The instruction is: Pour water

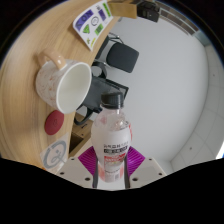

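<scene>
My gripper [113, 168] is closed on a clear plastic bottle [113, 142]: both fingers, with their magenta pads [90, 160], press against its sides at the pink-and-white label, and the bottle's white cap [113, 101] points away from me along the fingers. I hold the gripper above the desk [35, 50], looking down on it at a slant, so that the bottle hangs over the desk's edge with the pale floor [165, 90] beyond it. The white cup [66, 85] stands on the wooden desk near that edge, just beside the bottle's upper half and apart from it, its open mouth turned toward me. A small dark red round thing [55, 123] lies on the desk just beside the cup. At the far end of the desk lies a green-and-white box [93, 24]. A black chair [112, 70] stands on the floor past the bottle's cap.
</scene>
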`<action>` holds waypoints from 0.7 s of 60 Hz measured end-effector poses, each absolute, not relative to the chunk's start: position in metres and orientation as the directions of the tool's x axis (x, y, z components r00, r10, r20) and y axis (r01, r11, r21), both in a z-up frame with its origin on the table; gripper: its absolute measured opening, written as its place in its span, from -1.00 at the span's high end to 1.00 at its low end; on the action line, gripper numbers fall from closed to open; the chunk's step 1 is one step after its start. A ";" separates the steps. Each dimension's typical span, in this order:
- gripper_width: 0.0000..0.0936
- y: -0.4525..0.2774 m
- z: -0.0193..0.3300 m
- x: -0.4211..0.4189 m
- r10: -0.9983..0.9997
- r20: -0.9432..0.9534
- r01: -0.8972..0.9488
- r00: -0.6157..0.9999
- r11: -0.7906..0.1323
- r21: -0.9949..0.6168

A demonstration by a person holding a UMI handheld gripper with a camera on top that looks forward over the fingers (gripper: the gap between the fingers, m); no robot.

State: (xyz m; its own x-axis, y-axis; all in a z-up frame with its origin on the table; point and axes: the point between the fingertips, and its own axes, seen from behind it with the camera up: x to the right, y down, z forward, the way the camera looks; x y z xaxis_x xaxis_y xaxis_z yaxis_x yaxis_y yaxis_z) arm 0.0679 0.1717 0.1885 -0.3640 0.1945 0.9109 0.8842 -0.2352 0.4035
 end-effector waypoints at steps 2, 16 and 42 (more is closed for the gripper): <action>0.24 0.170 0.194 0.069 0.185 0.943 0.915 -0.276 -0.250 0.317; 0.23 0.154 0.230 0.075 0.113 0.878 0.858 0.466 -0.303 -0.416; 0.23 0.187 0.151 0.071 0.173 0.131 0.180 0.976 -0.307 -0.934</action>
